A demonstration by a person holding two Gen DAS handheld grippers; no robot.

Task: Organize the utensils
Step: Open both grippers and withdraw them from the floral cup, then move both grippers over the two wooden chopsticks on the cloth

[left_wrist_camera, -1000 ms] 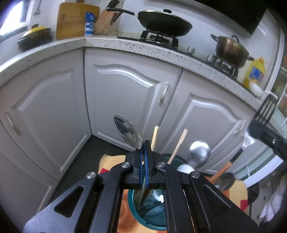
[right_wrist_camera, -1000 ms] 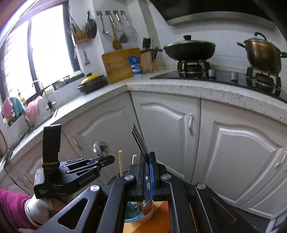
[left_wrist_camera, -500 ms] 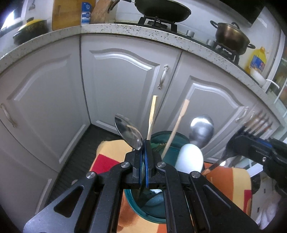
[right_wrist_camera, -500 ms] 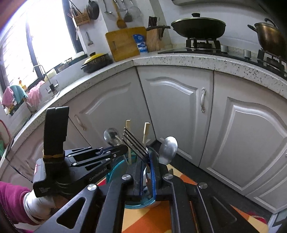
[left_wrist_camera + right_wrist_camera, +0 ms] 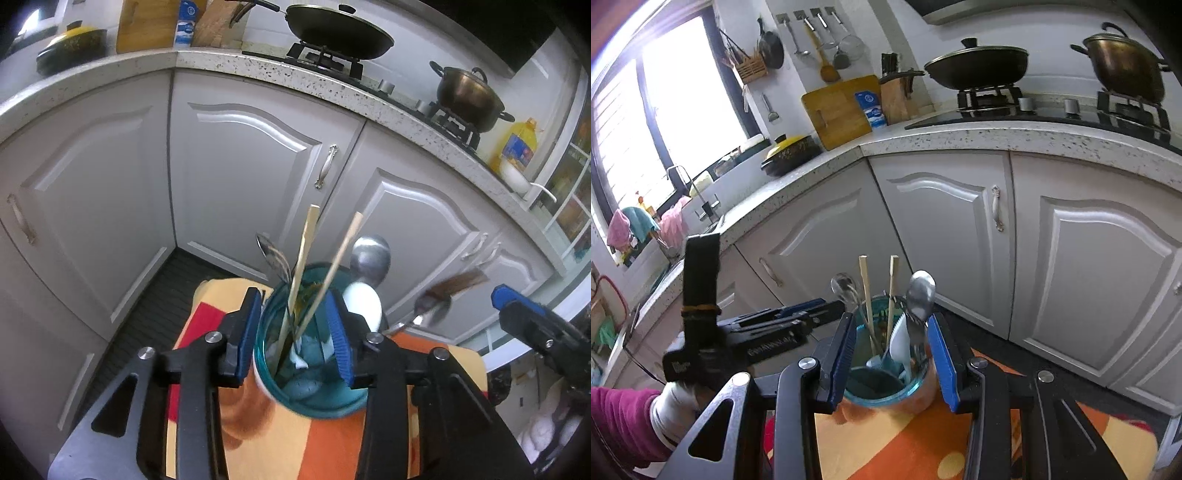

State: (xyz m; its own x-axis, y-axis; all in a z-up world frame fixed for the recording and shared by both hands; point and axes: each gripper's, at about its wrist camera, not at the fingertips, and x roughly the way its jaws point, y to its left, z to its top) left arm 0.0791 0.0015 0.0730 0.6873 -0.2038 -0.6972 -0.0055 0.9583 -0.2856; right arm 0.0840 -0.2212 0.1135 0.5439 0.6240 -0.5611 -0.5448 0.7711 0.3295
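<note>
A teal utensil cup [image 5: 314,398] stands on an orange patterned cloth [image 5: 258,443]; it also shows in the right wrist view [image 5: 886,387]. It holds two wooden chopsticks [image 5: 306,254], a metal spoon [image 5: 271,254], a steel ladle [image 5: 371,254] and a white spoon [image 5: 364,304]. A fork [image 5: 439,295] shows blurred at the cup's right side. My left gripper [image 5: 295,336] is open just above the cup. My right gripper [image 5: 892,356] is open around the cup's top, empty.
White cabinet doors [image 5: 240,177] stand close behind the cup. A speckled counter [image 5: 997,136] above carries a wok [image 5: 977,66], a pot [image 5: 1123,62], a cutting board [image 5: 838,110] and a knife block. The sink and window are at left.
Both grippers opened. The left let go of the metal spoon and the right let go of the fork; both utensils now sit in or at the cup. Both grippers moved lower toward the cup.
</note>
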